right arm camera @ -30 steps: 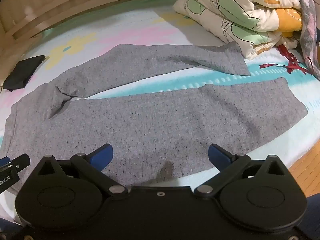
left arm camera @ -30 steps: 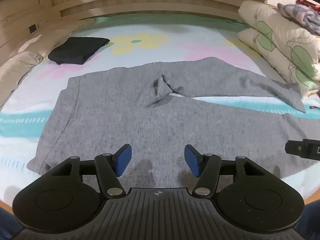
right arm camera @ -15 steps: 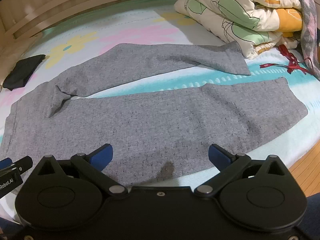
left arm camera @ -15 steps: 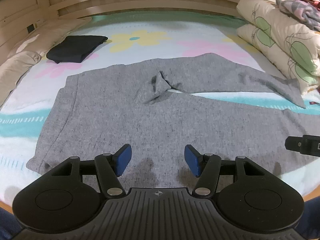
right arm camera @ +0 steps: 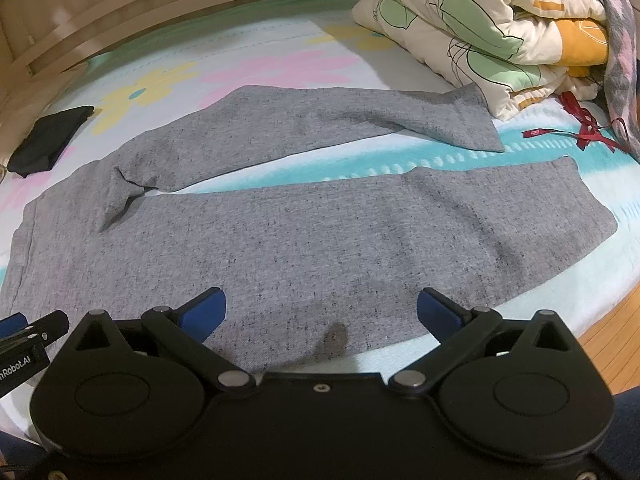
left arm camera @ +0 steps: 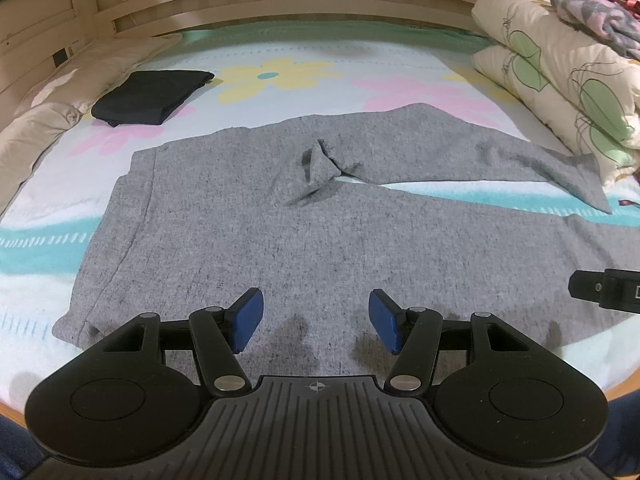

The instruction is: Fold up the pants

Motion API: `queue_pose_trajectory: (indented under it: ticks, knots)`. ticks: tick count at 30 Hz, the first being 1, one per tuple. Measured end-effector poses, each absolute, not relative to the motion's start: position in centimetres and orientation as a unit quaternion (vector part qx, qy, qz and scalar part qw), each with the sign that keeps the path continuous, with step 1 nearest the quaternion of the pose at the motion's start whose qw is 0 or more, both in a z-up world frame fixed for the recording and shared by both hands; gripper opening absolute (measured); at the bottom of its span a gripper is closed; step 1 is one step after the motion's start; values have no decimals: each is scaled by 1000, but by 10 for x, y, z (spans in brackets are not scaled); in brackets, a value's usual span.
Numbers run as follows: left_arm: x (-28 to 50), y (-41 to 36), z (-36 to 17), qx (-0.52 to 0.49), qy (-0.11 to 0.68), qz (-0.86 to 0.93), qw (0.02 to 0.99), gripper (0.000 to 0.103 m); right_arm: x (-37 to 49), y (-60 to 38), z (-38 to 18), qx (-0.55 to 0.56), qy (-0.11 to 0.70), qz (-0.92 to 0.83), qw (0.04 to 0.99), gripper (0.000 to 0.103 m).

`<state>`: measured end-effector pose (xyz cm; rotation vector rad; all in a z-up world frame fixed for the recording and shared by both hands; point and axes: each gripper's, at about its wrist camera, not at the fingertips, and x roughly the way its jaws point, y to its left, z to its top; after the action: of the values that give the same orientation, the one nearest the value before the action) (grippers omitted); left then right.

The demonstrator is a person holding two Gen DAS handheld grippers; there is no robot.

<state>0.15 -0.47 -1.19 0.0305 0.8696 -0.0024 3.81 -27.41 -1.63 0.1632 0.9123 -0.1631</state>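
Observation:
Grey pants (left arm camera: 248, 232) lie spread flat on the flowered bedsheet, waistband to the left, both legs running right and splayed apart, with a small crumple at the crotch (left arm camera: 320, 168). In the right wrist view the pants (right arm camera: 320, 240) fill the middle, the near leg ending at a cuff (right arm camera: 580, 208). My left gripper (left arm camera: 316, 318) hovers open over the near edge of the seat, nothing between its blue pads. My right gripper (right arm camera: 320, 310) stands open, wider, above the near leg's lower edge, holding nothing. Each gripper shows at the edge of the other's view.
A folded black garment (left arm camera: 152, 96) lies at the far left by a beige pillow (left arm camera: 52, 120). A folded floral quilt (right arm camera: 480, 32) is piled at the right, with a red ribbon (right arm camera: 584, 128) beside it. The wooden headboard (left arm camera: 280, 0) runs behind; floor (right arm camera: 616, 336) shows past the bed's near right edge.
The left wrist view has shifted slightly, so the pants sit a little lower and the left pillow shows more. Neither gripper's jaws have changed.

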Motion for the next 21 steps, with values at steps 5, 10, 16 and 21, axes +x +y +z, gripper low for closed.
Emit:
queue_pose_trajectory:
  ticks: [5, 10, 16, 21]
  knots:
    - [0, -5, -14, 15, 423, -2, 906, 57, 38, -273, -16, 77, 440, -78, 891, 102]
    - [1, -6, -14, 16, 425, -2, 905, 57, 38, -273, -16, 77, 439, -77, 892, 102]
    - [1, -6, -14, 18, 428, -2, 904, 57, 38, -273, -16, 77, 439, -76, 892, 102]
    - [2, -5, -14, 18, 430, -3, 903, 57, 38, -273, -15, 77, 439, -77, 892, 102]
